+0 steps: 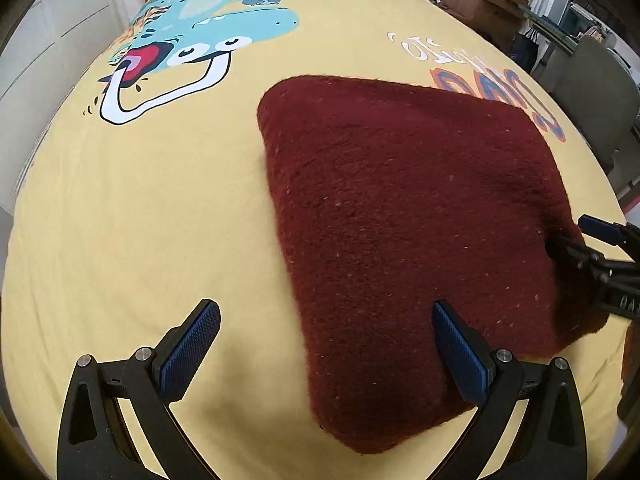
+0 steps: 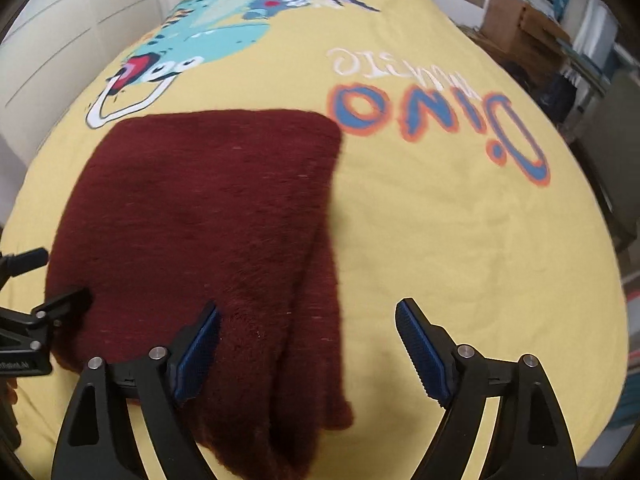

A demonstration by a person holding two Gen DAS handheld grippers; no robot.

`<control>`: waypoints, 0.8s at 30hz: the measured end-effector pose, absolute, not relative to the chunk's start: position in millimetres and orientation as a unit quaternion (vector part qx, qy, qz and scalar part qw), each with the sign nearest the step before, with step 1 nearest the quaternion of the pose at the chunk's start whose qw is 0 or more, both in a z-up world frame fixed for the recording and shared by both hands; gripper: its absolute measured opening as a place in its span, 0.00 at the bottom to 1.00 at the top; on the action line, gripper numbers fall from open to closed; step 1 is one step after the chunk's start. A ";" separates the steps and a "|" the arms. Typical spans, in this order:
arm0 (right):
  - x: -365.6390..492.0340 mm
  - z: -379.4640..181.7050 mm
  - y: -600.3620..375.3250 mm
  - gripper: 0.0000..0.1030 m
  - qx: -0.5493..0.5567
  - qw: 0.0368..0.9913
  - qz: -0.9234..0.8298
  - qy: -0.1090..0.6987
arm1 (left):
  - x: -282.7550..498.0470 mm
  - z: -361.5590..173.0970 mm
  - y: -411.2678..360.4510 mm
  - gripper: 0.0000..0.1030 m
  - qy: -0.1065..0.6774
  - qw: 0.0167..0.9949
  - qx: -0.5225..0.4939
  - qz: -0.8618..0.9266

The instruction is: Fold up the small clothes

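Yellow bedsheet (image 1: pixel 140 220) with cartoon dinosaur print (image 1: pixel 208 28), "Dino" lettering (image 2: pixel 436 120); cardboard boxes (image 1: pixel 480 0) behind. Folded maroon knit garment (image 1: pixel 400 220) lies flat. My left gripper (image 1: pixel 326 350) and right gripper (image 2: pixel 308 344) fingers: both released.

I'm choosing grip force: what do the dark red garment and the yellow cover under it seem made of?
Dark red garment: looks like thick fuzzy knit, maybe wool or fleece; matte, napped, with pale flecks. Yellow cover: thin smooth woven or jersey cotton, apparently, with fine creases and flat printed cartoon graphics.

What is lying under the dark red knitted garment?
The dark red knitted garment lies on the yellow bedsheet with a dinosaur print. Its own folded layers show at one edge; anything beneath it is covered.
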State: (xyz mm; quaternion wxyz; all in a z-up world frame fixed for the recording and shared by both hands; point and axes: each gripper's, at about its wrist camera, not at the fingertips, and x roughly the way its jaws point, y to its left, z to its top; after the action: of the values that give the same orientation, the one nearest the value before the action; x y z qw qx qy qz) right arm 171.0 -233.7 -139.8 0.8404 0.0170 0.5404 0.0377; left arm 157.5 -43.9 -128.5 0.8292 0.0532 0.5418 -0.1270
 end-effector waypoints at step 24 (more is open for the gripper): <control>104.8 -69.5 -250.3 0.99 0.023 0.864 0.034 0.503 | 101.3 -39.1 -24.2 0.99 0.497 0.862 0.046 -0.089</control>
State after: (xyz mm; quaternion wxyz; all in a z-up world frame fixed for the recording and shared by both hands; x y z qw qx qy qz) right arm 104.8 -250.3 -69.5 0.8635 0.0230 0.5026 0.0344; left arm 101.3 -24.2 -39.1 0.8618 0.0459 0.4971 -0.0895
